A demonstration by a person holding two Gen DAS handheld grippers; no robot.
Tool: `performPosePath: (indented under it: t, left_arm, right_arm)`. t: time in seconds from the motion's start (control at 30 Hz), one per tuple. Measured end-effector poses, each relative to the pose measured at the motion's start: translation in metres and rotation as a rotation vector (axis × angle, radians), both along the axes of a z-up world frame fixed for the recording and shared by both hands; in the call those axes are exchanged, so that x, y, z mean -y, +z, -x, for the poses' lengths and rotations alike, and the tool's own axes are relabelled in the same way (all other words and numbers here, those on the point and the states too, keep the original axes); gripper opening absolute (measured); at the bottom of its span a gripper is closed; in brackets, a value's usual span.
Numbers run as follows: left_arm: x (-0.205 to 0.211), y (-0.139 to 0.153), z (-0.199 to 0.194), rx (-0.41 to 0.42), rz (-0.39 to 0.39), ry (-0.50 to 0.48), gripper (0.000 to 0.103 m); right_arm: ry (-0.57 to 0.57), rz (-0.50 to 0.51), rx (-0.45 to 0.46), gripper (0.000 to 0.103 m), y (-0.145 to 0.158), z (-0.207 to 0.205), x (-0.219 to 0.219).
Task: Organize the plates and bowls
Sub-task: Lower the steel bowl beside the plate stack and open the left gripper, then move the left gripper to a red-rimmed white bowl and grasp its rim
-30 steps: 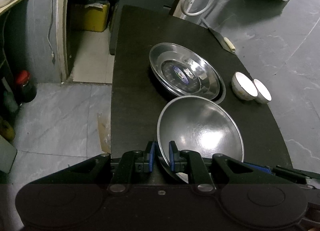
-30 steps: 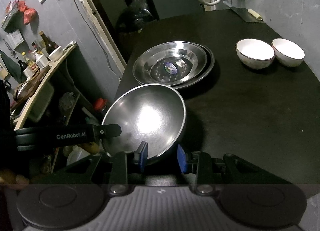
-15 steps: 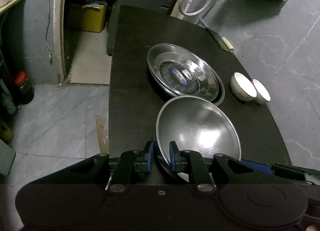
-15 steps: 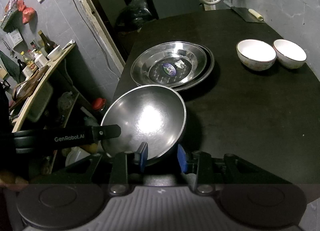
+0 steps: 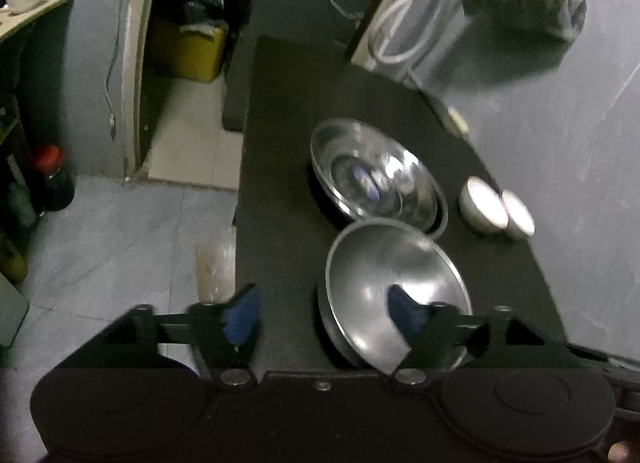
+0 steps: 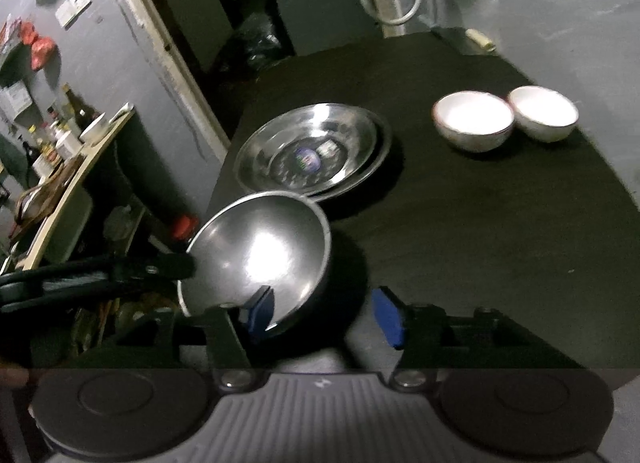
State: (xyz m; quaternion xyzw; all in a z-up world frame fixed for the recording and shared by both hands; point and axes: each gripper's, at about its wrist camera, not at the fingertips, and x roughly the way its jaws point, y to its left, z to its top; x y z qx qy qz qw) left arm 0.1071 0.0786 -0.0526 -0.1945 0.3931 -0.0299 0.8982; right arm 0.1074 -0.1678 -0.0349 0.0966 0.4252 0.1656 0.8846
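Both grippers gape astride the steel bowl (image 5: 394, 295).

My room is dim and both views smear with motion blur. Glare blooms on the steel bowl (image 6: 260, 259) (fisheye bends the edges), and the white bowls (image 6: 474, 123) blow out.

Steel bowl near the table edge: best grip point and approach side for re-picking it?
Pinch the thin rim of the steel bowl on its near side, one finger inside and one outside. The wall is smooth and round, so nothing else offers a hold. The right gripper, now open, already straddles that rim. The far rim sits close to the stacked steel plates, so coming from there looks cramped.
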Motion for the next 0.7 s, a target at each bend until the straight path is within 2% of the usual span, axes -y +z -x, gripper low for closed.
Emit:
performPosePath:
  t: [0.13,0.27,0.53,0.7]
  left_arm:
    - [-0.007,0.013,0.002,0.077,-0.004,0.042,0.101]
    - [-0.008,0.028,-0.005,0.136,-0.039,0.055,0.102]
    - [0.020,0.045,-0.046,0.183,-0.088,-0.011,0.102]
    - [0.048,0.047,-0.079,0.173,-0.101,-0.071,0.102]
  right_arm:
    - [-0.043,0.013,0.042,0.084,0.009,0.003,0.011]
    - [-0.092,0.032,0.073,0.101,0.016,0.002,0.022]
    - [-0.200,0.042,0.097,0.103,0.020,-0.020,0.049]
    - [-0.246,0.033,0.089,0.103,0.017,-0.042,0.069]
